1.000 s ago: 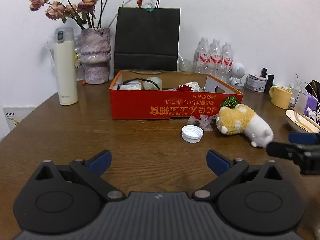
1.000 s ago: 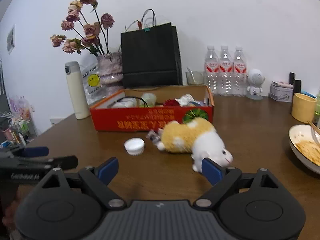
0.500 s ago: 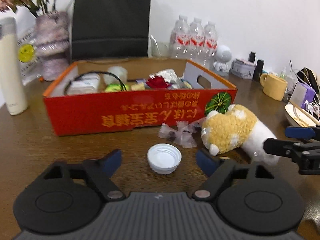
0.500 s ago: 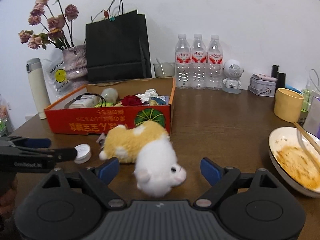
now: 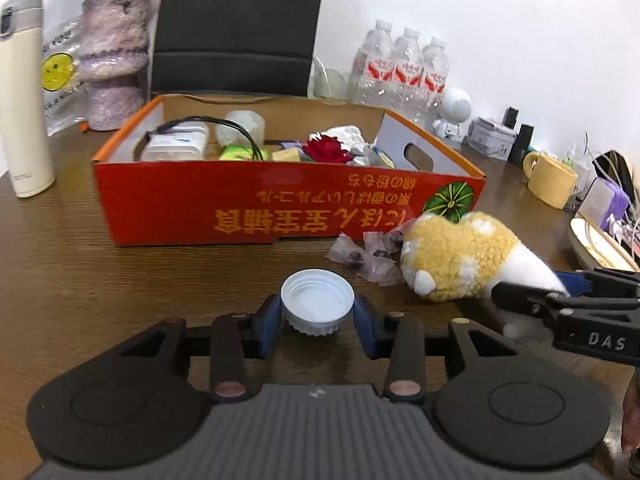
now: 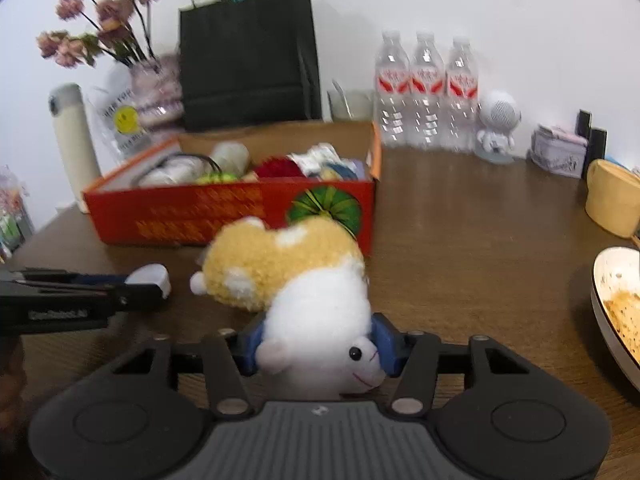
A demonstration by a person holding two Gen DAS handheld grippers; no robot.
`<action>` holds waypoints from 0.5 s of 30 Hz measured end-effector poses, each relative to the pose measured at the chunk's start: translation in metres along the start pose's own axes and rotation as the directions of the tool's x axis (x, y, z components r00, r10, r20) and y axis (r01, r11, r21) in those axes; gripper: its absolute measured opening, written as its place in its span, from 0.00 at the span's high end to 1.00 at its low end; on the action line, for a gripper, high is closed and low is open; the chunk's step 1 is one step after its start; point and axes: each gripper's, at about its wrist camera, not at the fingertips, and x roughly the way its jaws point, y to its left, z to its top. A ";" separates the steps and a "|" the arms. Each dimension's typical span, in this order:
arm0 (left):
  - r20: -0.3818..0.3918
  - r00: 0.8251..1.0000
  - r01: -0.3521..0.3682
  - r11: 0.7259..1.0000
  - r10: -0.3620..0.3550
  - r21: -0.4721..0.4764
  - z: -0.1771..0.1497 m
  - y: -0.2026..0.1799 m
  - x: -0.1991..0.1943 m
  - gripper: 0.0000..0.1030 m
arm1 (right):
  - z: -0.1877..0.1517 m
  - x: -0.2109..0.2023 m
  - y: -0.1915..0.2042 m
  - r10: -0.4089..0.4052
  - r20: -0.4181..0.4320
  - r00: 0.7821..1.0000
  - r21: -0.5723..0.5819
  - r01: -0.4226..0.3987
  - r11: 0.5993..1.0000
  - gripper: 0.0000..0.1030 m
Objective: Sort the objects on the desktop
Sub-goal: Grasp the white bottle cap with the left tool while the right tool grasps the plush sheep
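Note:
My left gripper [image 5: 317, 322] is shut on a white bottle cap [image 5: 317, 304] that rests on the brown table. My right gripper [image 6: 319, 339] is shut on the white head end of a yellow and white plush toy [image 6: 296, 280], which lies on the table. The plush [image 5: 460, 256] also shows at the right of the left wrist view, with the right gripper's fingers [image 5: 532, 294] around it. Clear candy wrappers [image 5: 368, 256] lie between cap and plush. A red cardboard box [image 5: 280, 204] with several items inside stands just behind.
Behind the box stand a black paper bag [image 5: 236, 28], a vase [image 5: 114, 60], a white thermos [image 5: 22, 96] and three water bottles [image 5: 404, 68]. A yellow mug [image 5: 552, 178] and a used bowl [image 6: 620, 312] sit at the right.
Both grippers moved forward and closed: the left around the bottle cap, the right around the plush's head. They were wide open and farther back before.

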 end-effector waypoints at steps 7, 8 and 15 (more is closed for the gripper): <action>0.044 0.999 -0.019 0.999 0.020 -0.032 -0.007 0.017 -0.052 0.61 | 0.010 -0.063 0.019 0.019 0.121 0.992 0.000 -0.019 1.000 0.63; 0.051 0.998 -0.022 0.999 0.023 -0.032 -0.008 0.019 -0.060 0.61 | 0.011 -0.075 0.024 0.023 0.141 0.990 -0.017 -0.020 1.000 0.74; 0.078 0.997 -0.020 0.999 0.023 -0.029 -0.031 0.028 -0.104 0.61 | -0.016 -0.116 0.031 0.003 0.135 0.991 -0.081 0.008 0.997 0.76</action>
